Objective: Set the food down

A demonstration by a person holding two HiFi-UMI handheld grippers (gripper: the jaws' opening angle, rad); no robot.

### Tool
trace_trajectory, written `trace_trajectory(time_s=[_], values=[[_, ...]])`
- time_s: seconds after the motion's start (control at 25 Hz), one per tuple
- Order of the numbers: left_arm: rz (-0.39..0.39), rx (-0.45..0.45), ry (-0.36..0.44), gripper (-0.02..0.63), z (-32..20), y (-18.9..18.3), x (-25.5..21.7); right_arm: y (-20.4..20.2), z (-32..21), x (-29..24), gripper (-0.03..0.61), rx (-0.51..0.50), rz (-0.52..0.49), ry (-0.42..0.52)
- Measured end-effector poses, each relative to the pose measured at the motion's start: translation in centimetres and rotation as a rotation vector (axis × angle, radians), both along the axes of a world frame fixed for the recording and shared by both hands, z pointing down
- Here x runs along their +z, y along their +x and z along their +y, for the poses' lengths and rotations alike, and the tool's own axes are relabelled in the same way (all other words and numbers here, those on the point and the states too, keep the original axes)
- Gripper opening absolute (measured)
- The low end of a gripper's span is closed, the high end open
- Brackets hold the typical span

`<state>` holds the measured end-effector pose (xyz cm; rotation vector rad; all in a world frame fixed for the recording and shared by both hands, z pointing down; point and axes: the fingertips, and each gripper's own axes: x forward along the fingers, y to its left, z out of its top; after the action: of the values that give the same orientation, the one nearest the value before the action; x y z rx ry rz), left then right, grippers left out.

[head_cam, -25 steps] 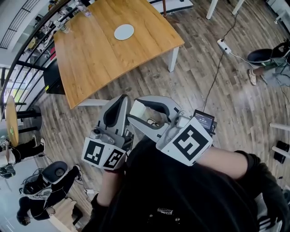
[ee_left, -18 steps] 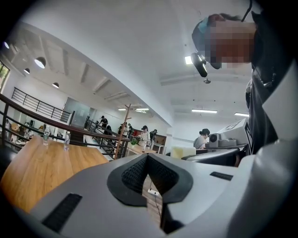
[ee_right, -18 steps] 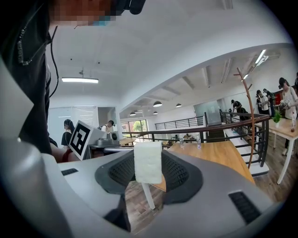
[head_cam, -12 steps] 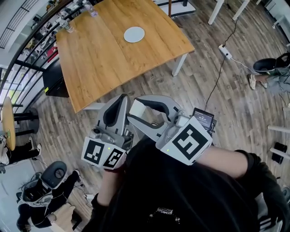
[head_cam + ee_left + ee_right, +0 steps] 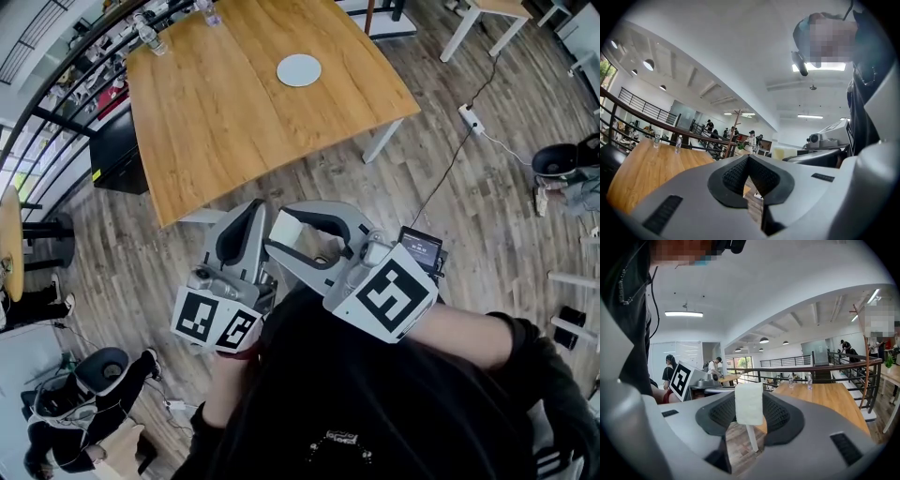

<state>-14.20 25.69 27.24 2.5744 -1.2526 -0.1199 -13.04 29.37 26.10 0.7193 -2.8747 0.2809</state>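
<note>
1. The right hand-held gripper [image 5: 749, 414] was pinched on a white block of food on a stick [image 5: 749, 403]. The block was held upright between the two dark pads, and the stick hung down below them.
2. The left hand-held gripper [image 5: 749, 161] was pressed together, its pads meeting at the tips, and nothing was seen between them.
3. Both hand-held grippers were held side by side close in front of the person's chest, above a wooden plank floor [image 5: 450, 216]. The tip of the left one lay just beside the held food.
4. A wooden table [image 5: 234, 131] was seen ahead of both hand-held grippers and well apart from them, so the food was carried clear of any surface.
5. A round white plate [image 5: 299, 69] lay on the table, towards the side farther from the hand-held grippers.
6. Clear bottles [image 5: 150, 37] stood at the table's far corner, ahead and to the left of the left hand-held gripper.
7. A white power strip [image 5: 468, 115] lay on the floor ahead and to the right of the right hand-held gripper.
</note>
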Motion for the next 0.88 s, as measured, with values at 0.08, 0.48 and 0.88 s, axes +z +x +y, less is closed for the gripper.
trace_trajectory(time_s=[0.08, 0.48, 0.88], values=[[0.003, -0.003, 0.000, 0.005, -0.4, -0.7, 0.0, -0.7, -0.4, -0.1, 0.173, -0.002, -0.001, -0.001], [-0.014, -0.040, -0.013, 0.005, -3.5, -2.7, 0.1, -2.7, -3.5, 0.1, 0.173, -0.059, -0.007, -0.009], [-0.034, -0.082, -0.031, 0.005, -9.4, -3.3, 0.8, -3.0, -9.5, 0.7, 0.173, -0.113, -0.017, -0.021]])
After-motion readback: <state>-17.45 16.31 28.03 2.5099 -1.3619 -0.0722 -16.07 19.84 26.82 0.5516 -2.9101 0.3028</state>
